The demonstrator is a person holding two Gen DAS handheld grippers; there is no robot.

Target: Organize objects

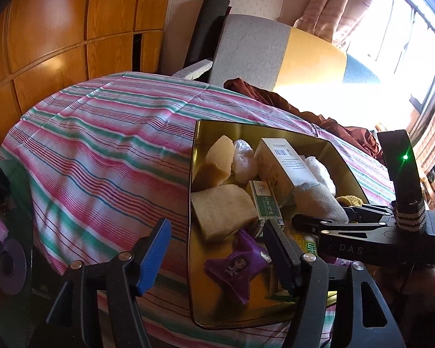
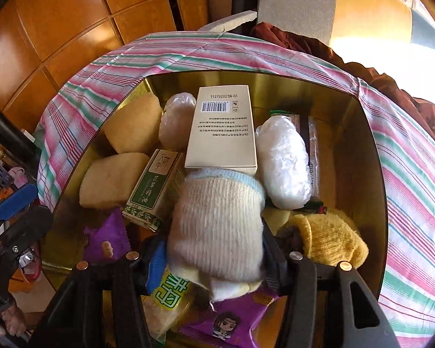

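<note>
One sock: a white rolled sock [image 2: 217, 226], light and soft, sits pinched in the right claw [image 2: 214, 261] over the gold tin [image 2: 374, 174]; its thick middle suits gripping.
Left claw [image 1: 217, 249]: spread, astride the tin's near-left wall, holding nothing.
Surface: striped cloth [image 1: 101, 145] under the tin, soft and wrinkled.
Room: wooden cabinets [image 1: 58, 29] beyond the tin; a bright window [image 1: 406, 43] to its right.

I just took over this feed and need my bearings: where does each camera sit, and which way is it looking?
Left wrist: on the left gripper, jaws open and empty, angled down across the striped cloth at the gold metal tin; the right gripper reaches in.
Right wrist: on that gripper, looking steeply into the tin, jaws closed on the cream knitted sock; the left gripper shows at left.
Shared: tin, sock, cream barcoded carton, cloth.
</note>
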